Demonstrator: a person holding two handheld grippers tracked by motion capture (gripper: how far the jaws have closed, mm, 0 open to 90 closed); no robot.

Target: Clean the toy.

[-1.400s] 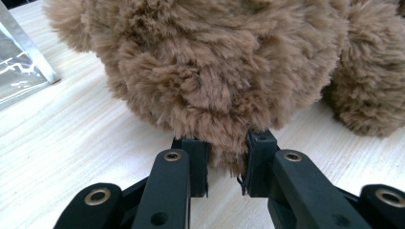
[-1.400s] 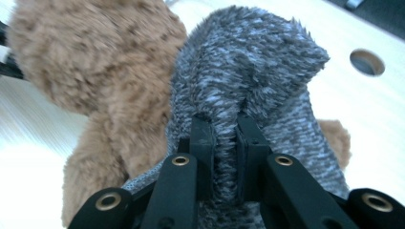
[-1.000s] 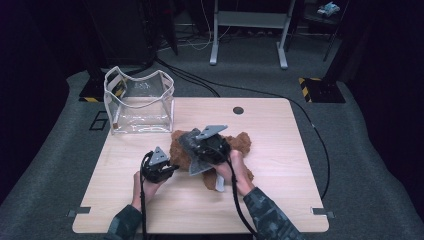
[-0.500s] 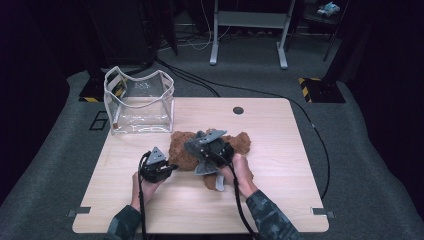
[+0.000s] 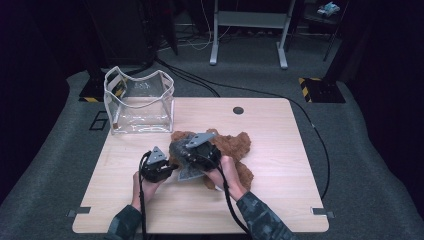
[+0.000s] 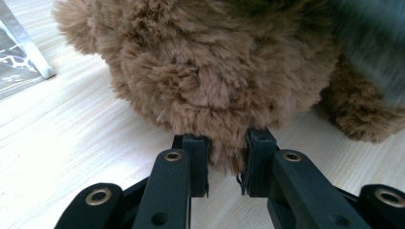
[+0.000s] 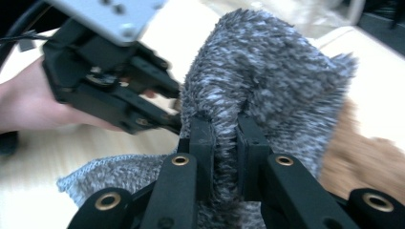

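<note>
A brown plush toy (image 5: pixel 235 147) lies on the table's middle, and its fur fills the left gripper view (image 6: pixel 205 71). My left gripper (image 6: pixel 224 143) is shut on a tuft of that fur at the toy's lower edge; in the high view it sits at the toy's left side (image 5: pixel 156 167). A grey fuzzy knitted piece (image 7: pixel 267 81) is lifted over the toy, with my right gripper (image 7: pixel 224 126) shut on its fold. The high view has the right gripper (image 5: pixel 195 150) just right of the left one, grey fabric (image 5: pixel 190 174) hanging beneath it. The left gripper's body (image 7: pixel 110 81) is close by in the right gripper view.
A clear plastic bag (image 5: pixel 140 102) with an open top stands at the back left of the wooden table (image 5: pixel 280 200); its corner (image 6: pixel 19 52) appears in the left gripper view. A black round grommet (image 5: pixel 238 110) sits near the back edge. Cables trail off the table.
My right gripper has shifted a little left with the grey fabric, closer to the left gripper. The left gripper has stayed in place on the toy.
</note>
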